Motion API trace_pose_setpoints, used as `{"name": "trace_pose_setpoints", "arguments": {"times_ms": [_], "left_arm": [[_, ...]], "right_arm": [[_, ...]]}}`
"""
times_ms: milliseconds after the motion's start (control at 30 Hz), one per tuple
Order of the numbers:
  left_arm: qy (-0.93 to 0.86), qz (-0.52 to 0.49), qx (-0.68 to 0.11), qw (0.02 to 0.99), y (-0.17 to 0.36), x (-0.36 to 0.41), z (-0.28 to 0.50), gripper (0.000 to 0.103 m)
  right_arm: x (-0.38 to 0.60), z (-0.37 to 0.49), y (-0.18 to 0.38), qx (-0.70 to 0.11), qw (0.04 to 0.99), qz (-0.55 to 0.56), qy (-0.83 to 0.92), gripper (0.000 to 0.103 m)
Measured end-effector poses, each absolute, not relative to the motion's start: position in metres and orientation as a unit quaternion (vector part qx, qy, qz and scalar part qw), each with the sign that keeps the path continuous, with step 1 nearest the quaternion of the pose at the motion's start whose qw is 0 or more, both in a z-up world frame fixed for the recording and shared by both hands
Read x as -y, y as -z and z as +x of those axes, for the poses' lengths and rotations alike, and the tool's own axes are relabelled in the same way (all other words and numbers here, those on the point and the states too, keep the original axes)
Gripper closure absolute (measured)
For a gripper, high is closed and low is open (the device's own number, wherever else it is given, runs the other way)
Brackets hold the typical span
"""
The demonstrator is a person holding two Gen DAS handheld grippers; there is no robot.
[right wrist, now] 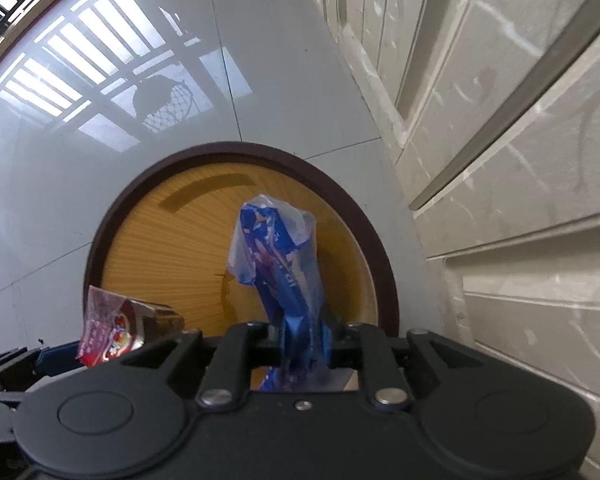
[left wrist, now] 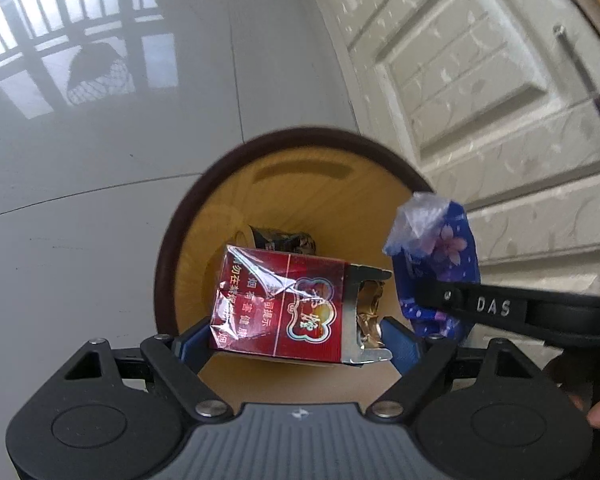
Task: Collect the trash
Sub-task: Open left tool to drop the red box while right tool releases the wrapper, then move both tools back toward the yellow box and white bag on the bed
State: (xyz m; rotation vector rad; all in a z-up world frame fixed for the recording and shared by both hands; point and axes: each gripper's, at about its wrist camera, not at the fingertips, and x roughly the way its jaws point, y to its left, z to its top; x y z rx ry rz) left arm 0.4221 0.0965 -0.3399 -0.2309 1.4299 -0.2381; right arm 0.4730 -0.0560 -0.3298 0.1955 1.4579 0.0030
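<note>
Both pieces of trash hang right over the open bin (left wrist: pixel 180 248), which stands on the tiled floor (left wrist: pixel 100 184) close beside a cream cabinet (left wrist: pixel 480 80), so the step in hand looks like the drop. The left gripper (left wrist: pixel 300 332) has its fingers clamped across the width of a red cigarette pack (left wrist: pixel 276 304), held flat above the near side of the bin's mouth; something dark and crumpled already lies at the bottom. The right gripper (right wrist: pixel 302 340) has its fingers close together around a blue wrapper (right wrist: pixel 276 264) with a flower print and a bit of clear film at its top, over the bin's middle, though whether the pads press on it I cannot tell. To do this well, keep each piece inside the brown rim before letting go, spread the fingers fully so the film does not cling, and let the pack fall clear of the edge. The pack carries Chinese characters, a health warning by the look of it, and a cloud-shaped emblem. The other gripper's arm reads "DAS". The wrapper's letters are too blurred to read.
</note>
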Motion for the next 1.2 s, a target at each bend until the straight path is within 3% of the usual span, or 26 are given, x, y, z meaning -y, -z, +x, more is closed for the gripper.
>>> {"name": "trace_pose_setpoints", "arguments": {"times_ms": [267, 333, 400, 567, 767, 1200], "left_arm": [[0.141, -0.056, -0.673, 0.724, 0.363, -0.087, 0.425, 0.016], [0.147, -0.049, -0.674, 0.722, 0.366, -0.086, 0.424, 0.016], [0.153, -0.044, -0.675, 0.72, 0.368, -0.083, 0.423, 0.016], [0.159, -0.039, -0.68, 0.715, 0.371, -0.08, 0.425, 0.014], [0.163, -0.036, -0.684, 0.71, 0.375, -0.074, 0.426, 0.001], [0.141, -0.034, -0.701, 0.698, 0.342, -0.08, 0.418, 0.0]], "right_arm": [[0.058, 0.481, 0.34, -0.665, 0.744, 0.072, 0.001, 0.074], [0.057, 0.483, 0.339, -0.666, 0.743, 0.066, 0.0, 0.061], [0.057, 0.485, 0.339, -0.666, 0.743, 0.057, 0.001, 0.057], [0.062, 0.487, 0.337, -0.671, 0.739, 0.065, -0.005, 0.056], [0.065, 0.483, 0.331, -0.677, 0.733, 0.066, -0.013, 0.054], [0.073, 0.466, 0.29, -0.694, 0.717, 0.054, -0.037, 0.027]]}}
